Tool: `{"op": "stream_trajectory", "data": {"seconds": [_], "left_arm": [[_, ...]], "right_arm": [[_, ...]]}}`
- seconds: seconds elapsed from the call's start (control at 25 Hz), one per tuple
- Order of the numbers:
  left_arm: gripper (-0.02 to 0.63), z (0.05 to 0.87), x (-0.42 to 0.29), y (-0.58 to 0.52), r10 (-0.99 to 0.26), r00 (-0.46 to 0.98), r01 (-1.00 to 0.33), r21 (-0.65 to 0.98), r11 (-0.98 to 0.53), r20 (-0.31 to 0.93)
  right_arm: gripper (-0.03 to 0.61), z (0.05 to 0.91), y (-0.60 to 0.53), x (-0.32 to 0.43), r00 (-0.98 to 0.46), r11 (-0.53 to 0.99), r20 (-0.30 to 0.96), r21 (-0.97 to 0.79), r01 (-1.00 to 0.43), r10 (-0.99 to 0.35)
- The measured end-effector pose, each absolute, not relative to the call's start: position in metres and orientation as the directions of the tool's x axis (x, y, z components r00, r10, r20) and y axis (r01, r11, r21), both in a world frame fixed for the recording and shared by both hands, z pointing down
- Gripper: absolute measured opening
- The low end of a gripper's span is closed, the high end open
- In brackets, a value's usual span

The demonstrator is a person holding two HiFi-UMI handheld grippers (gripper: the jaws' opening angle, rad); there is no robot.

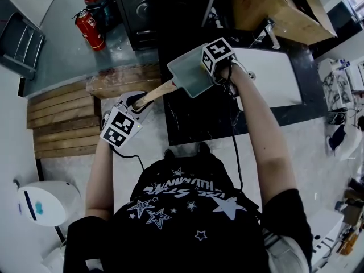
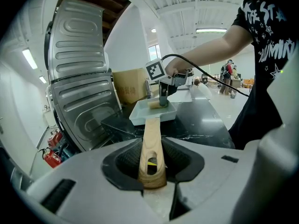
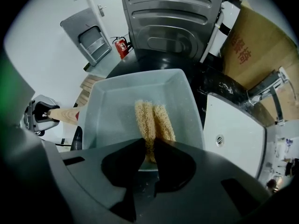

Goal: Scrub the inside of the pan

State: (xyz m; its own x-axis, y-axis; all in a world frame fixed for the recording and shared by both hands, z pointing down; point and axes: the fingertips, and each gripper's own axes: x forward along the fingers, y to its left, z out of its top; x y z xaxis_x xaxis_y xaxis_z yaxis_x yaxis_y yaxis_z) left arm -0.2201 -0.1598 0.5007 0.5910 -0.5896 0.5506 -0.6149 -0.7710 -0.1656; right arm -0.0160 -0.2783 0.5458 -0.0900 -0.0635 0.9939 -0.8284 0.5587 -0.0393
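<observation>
Head view: my left gripper [image 1: 139,101] is clenching jaws on the pan [image 1: 190,75] handle [image 1: 161,90]; my right gripper [image 3: 149,147] is pinching a scrub pad [image 3: 154,120] inside it.

Bright ceiling lights, fisheye edges, sharp

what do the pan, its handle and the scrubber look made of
Pan: smooth, matte, pale grey-blue surface, likely coated metal, though the look leaves it open.
Handle: light wood with a dull finish and faint grain lines.
Scrubber: tan, coarse, tangled fibres, probably loofah or a similar plant fibre.
</observation>
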Motion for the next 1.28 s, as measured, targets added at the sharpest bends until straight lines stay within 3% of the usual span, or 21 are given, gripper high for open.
{"op": "stream_trajectory", "data": {"seconds": [0.6, 1.28], "left_arm": [[0.137, 0.501, -0.220, -0.159, -0.598, 0.588, -0.616, -0.176, -0.768, 0.545], [0.137, 0.501, -0.220, -0.160, -0.611, 0.591, -0.632, -0.169, -0.757, 0.526]], "right_arm": [[0.063, 0.544, -0.216, -0.093, -0.238, 0.634, 0.966, -0.249, -0.732, 0.104], [0.064, 0.541, -0.217, -0.098, -0.323, 0.610, 0.941, -0.316, -0.726, 0.103]]}}
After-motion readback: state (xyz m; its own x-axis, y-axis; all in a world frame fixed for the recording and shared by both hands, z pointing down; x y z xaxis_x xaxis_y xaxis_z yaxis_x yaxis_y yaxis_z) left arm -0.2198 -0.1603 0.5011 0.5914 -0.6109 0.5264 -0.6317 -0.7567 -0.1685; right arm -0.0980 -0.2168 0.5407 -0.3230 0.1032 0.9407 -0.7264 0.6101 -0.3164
